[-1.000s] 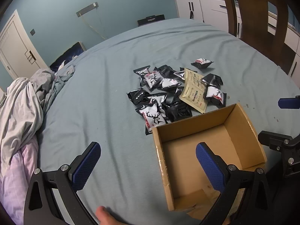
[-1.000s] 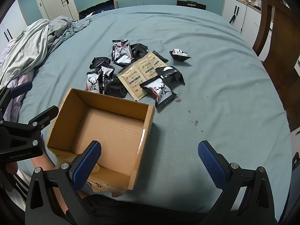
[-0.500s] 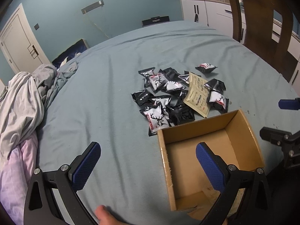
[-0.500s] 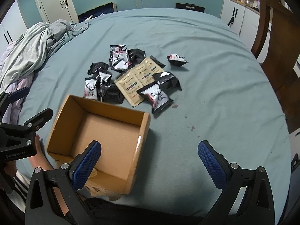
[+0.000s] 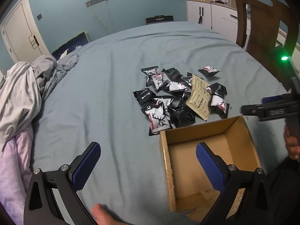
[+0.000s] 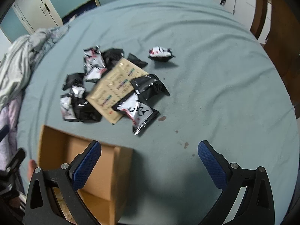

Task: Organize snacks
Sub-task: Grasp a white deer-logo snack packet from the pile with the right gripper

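Note:
Several black-and-white snack packets (image 5: 159, 117) (image 6: 136, 110) lie in a heap on a blue-grey bedsheet, with a tan flat sachet (image 5: 199, 98) (image 6: 116, 88) among them. One packet (image 5: 209, 70) (image 6: 160, 52) lies apart at the far side. An empty open cardboard box (image 5: 241, 131) (image 6: 112, 161) sits in front of the heap. My left gripper (image 5: 148, 166) is open, straddling the box's left wall. My right gripper (image 6: 150, 165) is open above the box's right wall and the bare sheet, holding nothing.
A crumpled grey and pink blanket (image 5: 20, 93) (image 6: 16, 61) lies at the left. A wooden chair (image 5: 262, 24) and white cabinets (image 5: 210, 13) stand at the far right. A door (image 5: 20, 35) is at the far left. The sheet (image 6: 225, 75) is bare right of the heap.
The right gripper has moved forward and right, closer to the packets, and its view is blurred. The left view has tilted slightly up. Packets and box lie as before.

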